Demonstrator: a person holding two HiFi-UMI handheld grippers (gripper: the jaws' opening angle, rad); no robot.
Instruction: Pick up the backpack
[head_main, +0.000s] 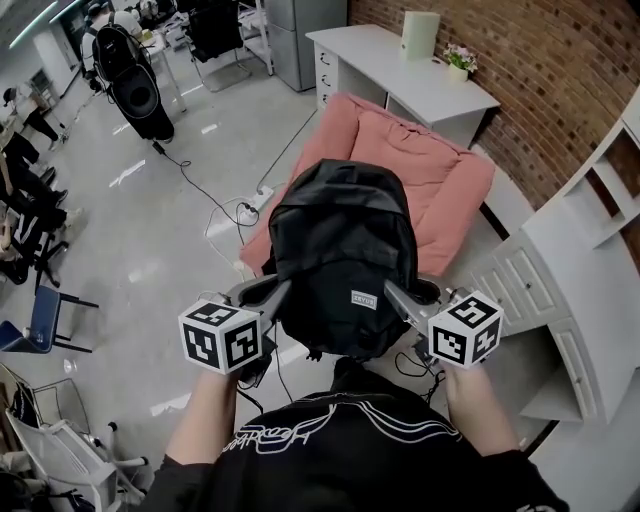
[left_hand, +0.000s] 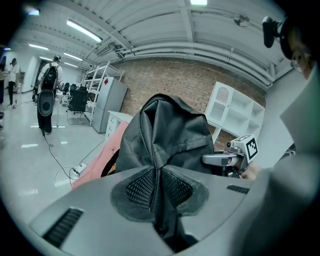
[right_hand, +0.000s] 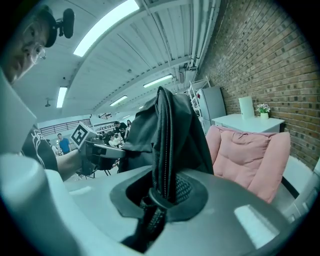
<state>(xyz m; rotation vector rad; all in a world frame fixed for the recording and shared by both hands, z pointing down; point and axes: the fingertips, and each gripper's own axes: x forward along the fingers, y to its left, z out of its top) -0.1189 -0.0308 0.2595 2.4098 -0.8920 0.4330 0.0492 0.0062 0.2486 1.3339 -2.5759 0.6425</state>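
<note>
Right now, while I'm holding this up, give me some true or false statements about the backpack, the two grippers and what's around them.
1. The left gripper's jaws are shut on the black backpack. True.
2. The right gripper is empty, with its jaws wide apart. False: its jaws are shut on the backpack's other side.
3. The backpack lies flat on the floor. False: it is held up between the two grippers.
4. A pink armchair sits behind the backpack, near the brick wall. True.
5. The small potted flowers stand on the pink armchair. False: they stand on the white desk.
</note>
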